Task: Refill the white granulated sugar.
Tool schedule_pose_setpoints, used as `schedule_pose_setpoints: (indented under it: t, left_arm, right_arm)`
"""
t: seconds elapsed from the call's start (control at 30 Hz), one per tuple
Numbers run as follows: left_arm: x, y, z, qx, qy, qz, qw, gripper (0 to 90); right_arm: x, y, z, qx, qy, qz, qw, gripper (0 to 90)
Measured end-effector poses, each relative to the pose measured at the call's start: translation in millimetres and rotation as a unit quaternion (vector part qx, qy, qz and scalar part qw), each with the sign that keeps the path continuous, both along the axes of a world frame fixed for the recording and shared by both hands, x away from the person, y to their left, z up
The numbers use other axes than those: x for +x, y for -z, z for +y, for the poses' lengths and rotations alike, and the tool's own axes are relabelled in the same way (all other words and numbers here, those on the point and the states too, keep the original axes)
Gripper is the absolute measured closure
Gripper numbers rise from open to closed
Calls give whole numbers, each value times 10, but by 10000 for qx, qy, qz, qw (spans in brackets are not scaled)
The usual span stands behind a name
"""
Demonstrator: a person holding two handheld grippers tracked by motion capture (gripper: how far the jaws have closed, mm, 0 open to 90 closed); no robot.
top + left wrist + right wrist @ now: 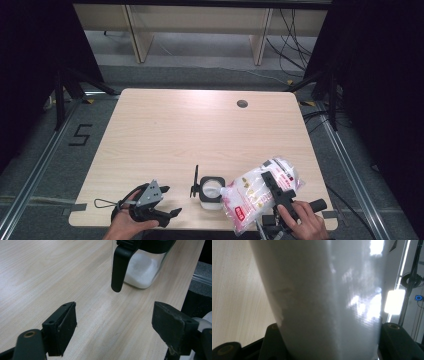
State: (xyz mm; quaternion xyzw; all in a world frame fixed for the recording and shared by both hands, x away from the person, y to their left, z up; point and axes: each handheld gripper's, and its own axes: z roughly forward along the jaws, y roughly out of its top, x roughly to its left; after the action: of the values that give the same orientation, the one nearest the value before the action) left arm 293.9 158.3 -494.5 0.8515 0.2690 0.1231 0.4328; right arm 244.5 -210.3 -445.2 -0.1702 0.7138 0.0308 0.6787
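Observation:
A clear square jar (pixel 211 191) with a black rim holds white powder near the table's front edge; its black lid (pixel 194 183) stands flipped up at its left. A plastic bag (pixel 257 194) of white granules with a red label is tilted, its lower corner at the jar's mouth. My right gripper (pixel 272 181) is shut on the bag, whose pale side (pixel 324 302) rises between the two jaws. My left gripper (pixel 170 201) rests open left of the jar, nothing between its fingers. Past my left gripper (pixel 113 325) I see the jar (pixel 143 272) and its hanging lid (pixel 119 267).
The wooden table (pixel 200 130) has a round cable hole (pixel 242 104) at the back right. Jar and bag sit close to the front edge. Dark stands flank the table, and cables lie on the floor at the right.

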Motion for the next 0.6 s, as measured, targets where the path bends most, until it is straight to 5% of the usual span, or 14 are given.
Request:
schedule_pose_setpoints:
  t: [0.2,0.27,0.33,0.4,0.6]
  left_arm:
    - [8,-3,9,35,41,-52,10000,195]
    - [21,-8,16,86,113,-129,9998,194]
    - [19,-5,15,86,110,-124,9998,195]
    - [0,-1,5,5,0,-15,10000,195]
    - [19,-7,15,77,102,-142,9998,195]
  right_arm:
    - [4,1,-4,-3,-48,-12,10000,477]
    - [3,34,-13,173,-14,43,9998,477]
    - [2,1,2,-24,-30,-1,10000,477]
    - [-6,9,1,24,19,36,10000,477]
    - [-2,1,-1,-31,-6,35,10000,478]
